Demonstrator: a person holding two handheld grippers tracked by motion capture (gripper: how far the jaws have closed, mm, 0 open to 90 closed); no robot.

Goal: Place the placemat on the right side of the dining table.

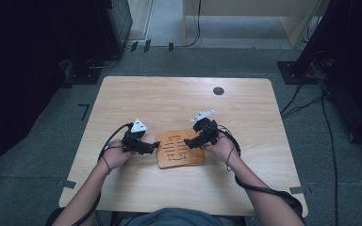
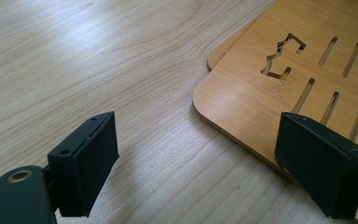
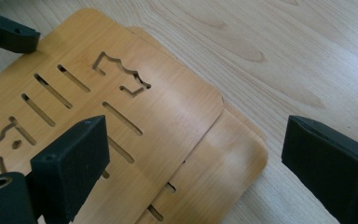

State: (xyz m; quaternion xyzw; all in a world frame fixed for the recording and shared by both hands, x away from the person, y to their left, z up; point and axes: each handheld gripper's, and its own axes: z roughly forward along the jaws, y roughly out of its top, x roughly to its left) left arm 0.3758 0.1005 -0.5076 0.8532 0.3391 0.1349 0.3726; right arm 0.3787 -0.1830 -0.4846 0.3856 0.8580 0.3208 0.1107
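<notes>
Two thin bamboo boards with cut slots lie stacked, slightly offset, at the table's middle front. My left gripper is at their left edge and my right gripper is over their right part. In the left gripper view the left gripper is open, one jaw over bare table and the other over the upper board's rounded corner. In the right gripper view the right gripper is open above the upper board and the lower board, straddling their corner. Nothing is held.
The light wooden table has a dark round hole near its far right. The left gripper's jaw tip shows at the boards' far corner. Cables and dark equipment stand on the grey floor around the table.
</notes>
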